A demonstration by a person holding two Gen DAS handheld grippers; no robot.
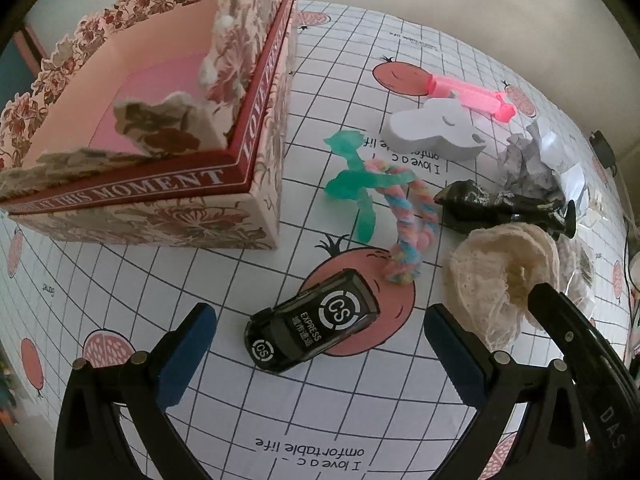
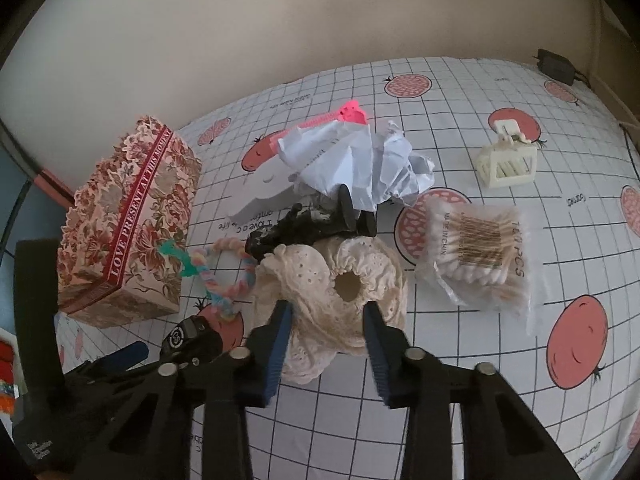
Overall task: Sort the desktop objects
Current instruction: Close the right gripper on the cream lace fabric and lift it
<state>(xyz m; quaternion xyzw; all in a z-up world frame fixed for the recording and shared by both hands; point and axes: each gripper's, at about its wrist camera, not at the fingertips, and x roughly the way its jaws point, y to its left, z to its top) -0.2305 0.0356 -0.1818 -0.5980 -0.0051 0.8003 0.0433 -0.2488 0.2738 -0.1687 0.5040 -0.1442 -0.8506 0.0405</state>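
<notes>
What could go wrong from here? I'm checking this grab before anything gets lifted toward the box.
1. The right tool pinches only the near edge of the soft lace scrunchie; the fabric may slip out on lifting.
2. The black figurine touches the scrunchie's far side and could be dragged or tipped.
3. The left tool stands open around the black toy car, close to the right tool; the two may bump.

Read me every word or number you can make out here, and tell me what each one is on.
"LOVE PRESENT AT THIS MOMENT": red band of the floral box.
"CS", "EXPRESS": black toy car; its Chinese characters are too blurred.
"I love a comfortable life": tablecloth.
"MADE IN CHIN", "PCS": cotton swab bag; number before "PCS" unclear.
Smaller tablecloth words: too small.
</notes>
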